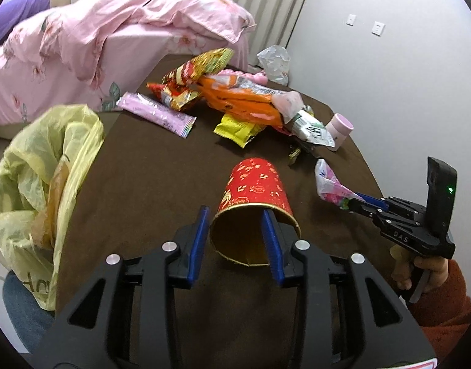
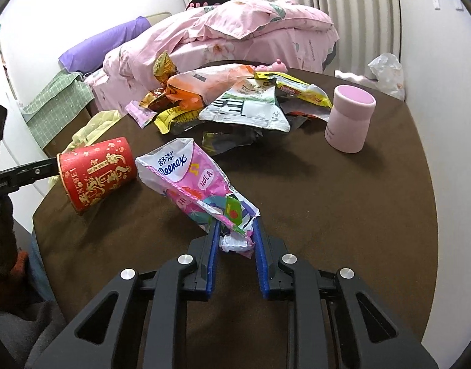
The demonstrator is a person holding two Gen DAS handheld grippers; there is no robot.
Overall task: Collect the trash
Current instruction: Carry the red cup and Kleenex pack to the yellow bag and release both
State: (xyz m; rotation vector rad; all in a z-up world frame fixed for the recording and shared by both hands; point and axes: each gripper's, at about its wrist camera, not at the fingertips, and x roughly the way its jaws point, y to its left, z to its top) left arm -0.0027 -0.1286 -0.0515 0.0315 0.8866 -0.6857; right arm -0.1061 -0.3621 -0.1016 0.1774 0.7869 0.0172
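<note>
yellow bag: a thin, open plastic bag hung at the left edge of the tabletop, its mouth facing up with something amber showing inside.
bed: behind the bag, covered in a rumpled pink floral quilt, with a purple pillow at its far end.
left hand-held gripper: it gripped the rim of the red cup, one blue finger outside the wall and the other inside the mouth.
red cup: a red paper cup with gold print, tipped on its side with its open mouth toward the left wrist camera; in the right wrist view it was held up off the brown cloth, near the table's left edge.
pink sachet: lay flat on the tabletop near the bed side.
wrapper pile: orange, yellow, red and white snack wrappers lay heaped together at the middle of the tabletop, beyond the cup.
tissue pack wrapper: a crumpled pink and white kleenex wrapper, its near end pinched between the blue fingers and its far end reaching toward the red cup.
right hand-held gripper: narrowed tight onto the tissue pack wrapper, low over the tabletop.
pink jar: stood upright with its lid on, just right of the wrapper pile.
clear bag: crumpled against the wall past the table's far right edge.
</note>
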